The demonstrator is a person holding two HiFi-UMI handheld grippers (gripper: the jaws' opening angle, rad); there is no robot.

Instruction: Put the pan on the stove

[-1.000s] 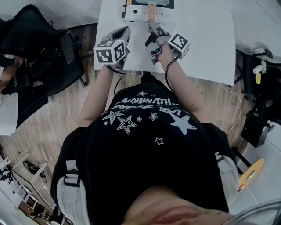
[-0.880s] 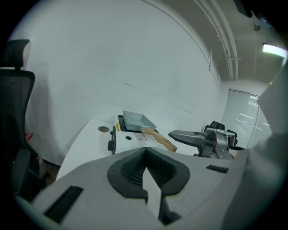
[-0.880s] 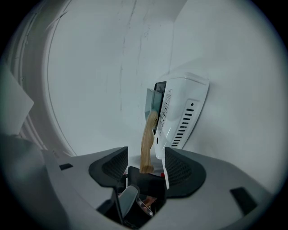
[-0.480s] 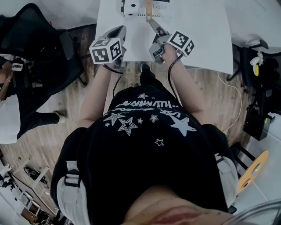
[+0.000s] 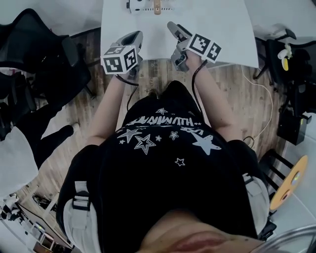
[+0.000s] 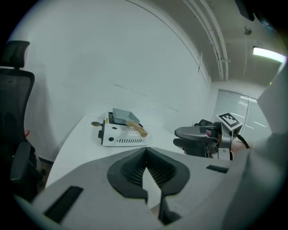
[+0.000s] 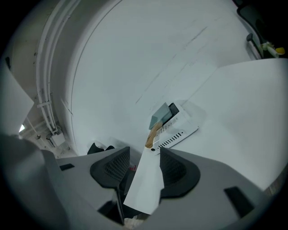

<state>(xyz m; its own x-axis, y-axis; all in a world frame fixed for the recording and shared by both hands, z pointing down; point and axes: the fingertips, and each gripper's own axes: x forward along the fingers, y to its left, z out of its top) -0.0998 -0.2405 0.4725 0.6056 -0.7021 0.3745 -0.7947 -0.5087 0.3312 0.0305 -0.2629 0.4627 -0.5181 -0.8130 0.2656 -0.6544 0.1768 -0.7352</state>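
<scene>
A grey square pan (image 6: pixel 122 116) with a wooden handle (image 6: pixel 137 129) sits on top of the white portable stove (image 6: pixel 121 137) at the far side of the white table (image 5: pixel 222 29). The stove (image 5: pixel 140 6) is cut off by the top edge in the head view. Over the table's near edge my left gripper (image 5: pixel 136 35) is shut, its pads meeting at the tips with nothing held. My right gripper (image 5: pixel 173 27) is open and has just been closing slightly, with nothing between its fingers. It points at the pan (image 7: pixel 160 115) from a distance.
A black office chair (image 5: pixel 44 54) stands left of the table. Wooden floor (image 5: pixel 59 143) lies below the table's near edge (image 5: pixel 232 63). Dark equipment and a cable (image 5: pixel 266 123) sit at the right. A small round object (image 6: pixel 95 123) lies left of the stove.
Both grippers have drawn back from the stove towards the table's near edge, and the stove has slid to the top of the view. The right gripper has rolled.
</scene>
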